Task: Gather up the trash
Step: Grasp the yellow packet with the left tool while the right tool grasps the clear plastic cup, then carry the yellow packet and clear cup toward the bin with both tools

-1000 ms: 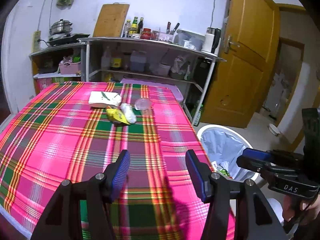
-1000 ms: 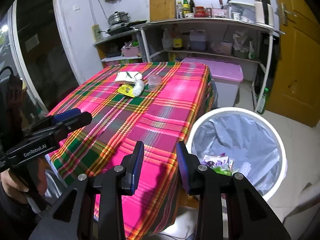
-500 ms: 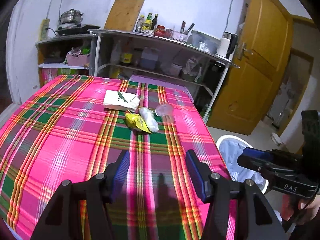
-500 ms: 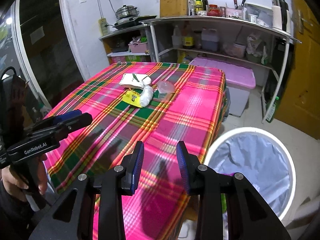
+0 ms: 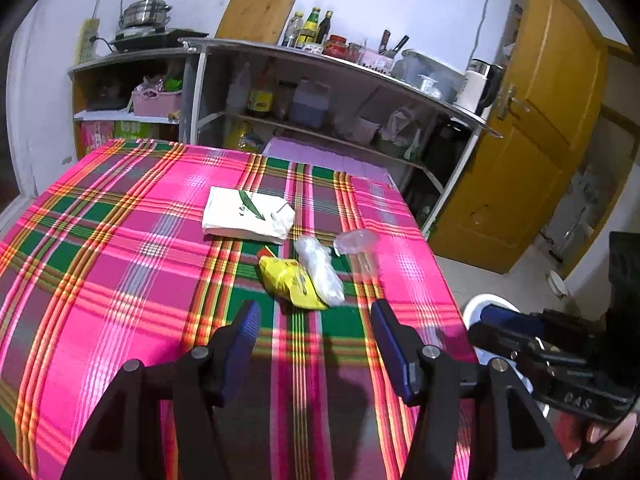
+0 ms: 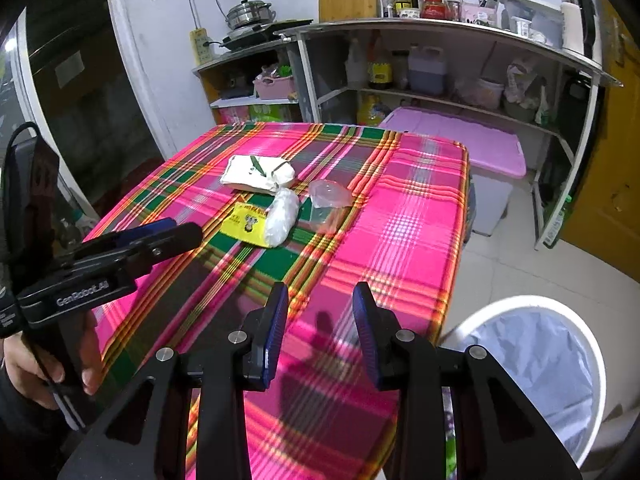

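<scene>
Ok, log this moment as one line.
phase: approach | left tongs: open, empty | right tongs: open, empty | trash on table: yellow packet, white bag, clear cup | bin: beside table

- Yellow wrapper (image 5: 293, 282) lying flat on the tablecloth.
- Crumpled white plastic bag (image 5: 321, 271) touching its right edge.
- Clear plastic cup (image 5: 357, 243) tipped over just beside them.

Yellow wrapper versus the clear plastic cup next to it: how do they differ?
The yellow wrapper is opaque, printed and lies flat; the clear plastic cup is see-through, unprinted and lies tipped on its side. A white plastic bag rests against the wrapper; the cup lies apart from both. Both sit on the plaid tablecloth, ungripped.
</scene>
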`<action>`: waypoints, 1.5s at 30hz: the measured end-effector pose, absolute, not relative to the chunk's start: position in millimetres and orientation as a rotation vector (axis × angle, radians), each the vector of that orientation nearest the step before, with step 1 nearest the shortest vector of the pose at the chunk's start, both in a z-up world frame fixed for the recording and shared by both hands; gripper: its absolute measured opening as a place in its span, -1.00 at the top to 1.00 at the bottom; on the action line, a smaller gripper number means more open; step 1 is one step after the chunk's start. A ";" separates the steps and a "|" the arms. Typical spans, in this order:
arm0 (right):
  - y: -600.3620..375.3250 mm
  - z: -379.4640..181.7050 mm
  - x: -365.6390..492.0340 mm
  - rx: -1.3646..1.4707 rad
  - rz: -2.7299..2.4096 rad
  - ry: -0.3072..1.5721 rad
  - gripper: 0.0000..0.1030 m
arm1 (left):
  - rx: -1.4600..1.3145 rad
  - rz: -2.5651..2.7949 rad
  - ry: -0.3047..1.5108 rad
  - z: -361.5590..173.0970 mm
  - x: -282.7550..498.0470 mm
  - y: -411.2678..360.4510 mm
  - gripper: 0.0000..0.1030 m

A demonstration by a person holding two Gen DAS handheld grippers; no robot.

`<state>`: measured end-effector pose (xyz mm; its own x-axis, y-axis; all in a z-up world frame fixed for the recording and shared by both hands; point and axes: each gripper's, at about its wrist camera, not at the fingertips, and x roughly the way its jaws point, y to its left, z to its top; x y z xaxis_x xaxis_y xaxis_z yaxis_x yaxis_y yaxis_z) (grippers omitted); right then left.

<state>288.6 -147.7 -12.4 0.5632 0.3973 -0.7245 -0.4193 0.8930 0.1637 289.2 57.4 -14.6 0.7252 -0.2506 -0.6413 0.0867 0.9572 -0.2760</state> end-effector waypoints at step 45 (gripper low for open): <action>-84.0 -60.4 400.0 -0.065 0.494 0.952 0.43 | -0.336 -0.187 0.758 -46.6 315.3 96.8 0.46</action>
